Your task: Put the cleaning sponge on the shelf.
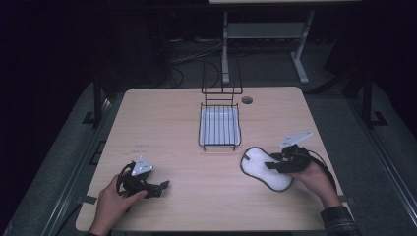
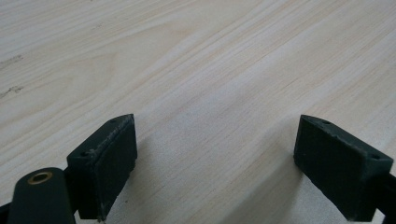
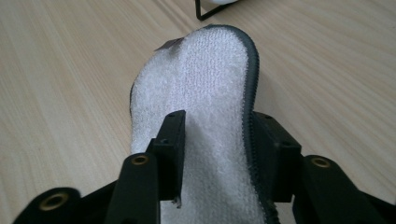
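Observation:
A white fleecy, sole-shaped pad [image 1: 256, 166] with dark grey trim lies flat at the right front of the wooden table [image 1: 162, 123]. My right gripper [image 1: 273, 166] comes at its near end from the right. In the right gripper view the pad [image 3: 205, 79] fills the gap between the two jaws, its trim standing up against the right one, so the right gripper [image 3: 217, 128] is shut on it. My left gripper [image 1: 161, 187] rests at the left front of the table, held by a hand. Its jaws stand wide apart over bare wood, so the left gripper [image 2: 215, 154] is open.
A black wire rack [image 1: 219, 146] with a white tray inside stands at the table's middle back, its upright wire frame behind it. A small round cable hole [image 1: 247, 100] sits beside it. A table frame stands on the dark floor beyond the far edge.

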Demonstrator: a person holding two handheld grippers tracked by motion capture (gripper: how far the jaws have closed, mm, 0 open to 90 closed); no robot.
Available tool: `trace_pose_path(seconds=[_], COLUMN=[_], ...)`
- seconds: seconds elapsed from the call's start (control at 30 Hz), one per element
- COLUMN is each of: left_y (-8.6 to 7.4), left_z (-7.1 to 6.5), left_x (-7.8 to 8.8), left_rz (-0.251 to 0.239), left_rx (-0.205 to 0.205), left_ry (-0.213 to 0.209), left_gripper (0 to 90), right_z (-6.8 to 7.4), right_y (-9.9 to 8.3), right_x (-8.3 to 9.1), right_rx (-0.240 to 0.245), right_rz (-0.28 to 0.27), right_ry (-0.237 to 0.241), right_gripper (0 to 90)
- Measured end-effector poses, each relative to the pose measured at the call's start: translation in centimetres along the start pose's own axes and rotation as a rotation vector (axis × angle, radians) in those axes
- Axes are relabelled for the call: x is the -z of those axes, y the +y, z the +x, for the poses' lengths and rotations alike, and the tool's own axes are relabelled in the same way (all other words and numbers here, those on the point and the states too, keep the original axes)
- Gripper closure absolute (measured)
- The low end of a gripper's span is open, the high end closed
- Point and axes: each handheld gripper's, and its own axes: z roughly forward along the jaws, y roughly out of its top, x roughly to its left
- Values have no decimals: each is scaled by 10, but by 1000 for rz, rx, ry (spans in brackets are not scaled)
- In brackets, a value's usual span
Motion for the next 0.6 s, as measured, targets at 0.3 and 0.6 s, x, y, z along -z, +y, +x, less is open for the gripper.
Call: trace_pose_path(seconds=[0.3,0.6], left_y=[0,0], left_z=[0,0], left_x=[0,0], left_rz=[0,0], left_rx=[0,0], left_ry=[0,0], left_gripper=[126,126], right_z=[-2,6], right_y=[2,11], right_x=[12,21], right_rx=[-41,-14], right_rz=[-44,-93], right_ry=[58,97], right_gripper=[711,803])
